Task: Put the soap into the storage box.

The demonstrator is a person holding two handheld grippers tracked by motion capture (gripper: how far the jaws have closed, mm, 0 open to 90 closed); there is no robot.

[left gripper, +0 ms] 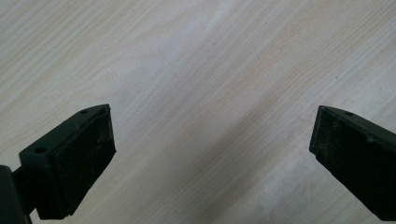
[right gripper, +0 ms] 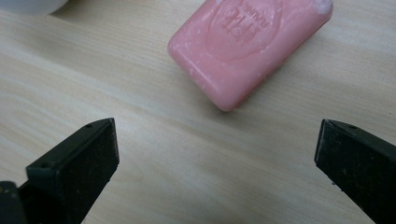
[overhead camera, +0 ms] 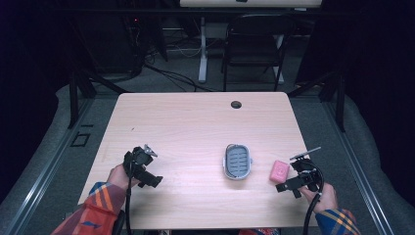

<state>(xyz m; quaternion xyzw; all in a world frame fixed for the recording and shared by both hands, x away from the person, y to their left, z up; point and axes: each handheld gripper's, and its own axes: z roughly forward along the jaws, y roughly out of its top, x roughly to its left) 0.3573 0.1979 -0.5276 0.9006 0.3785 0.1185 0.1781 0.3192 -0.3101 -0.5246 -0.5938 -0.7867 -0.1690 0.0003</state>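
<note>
A pink bar of soap (overhead camera: 279, 171) (right gripper: 247, 44) lies flat on the wooden table (overhead camera: 195, 127), near the right front. To its left sits a grey soap dish (overhead camera: 238, 161) with a slotted bottom. My right gripper (overhead camera: 292, 172) (right gripper: 215, 154) hovers just beside the soap, open, the bar lying a little beyond its jaws with nothing between them. At the table's left front, my left gripper (overhead camera: 147, 169) (left gripper: 212, 149) is open over bare wood.
A round cable hole (overhead camera: 236, 104) sits near the table's far edge. Behind the table stand a black folding chair (overhead camera: 254, 44) and a white desk leg (overhead camera: 202, 49). A corner of the white dish rim (right gripper: 32, 4) shows in the right gripper view.
</note>
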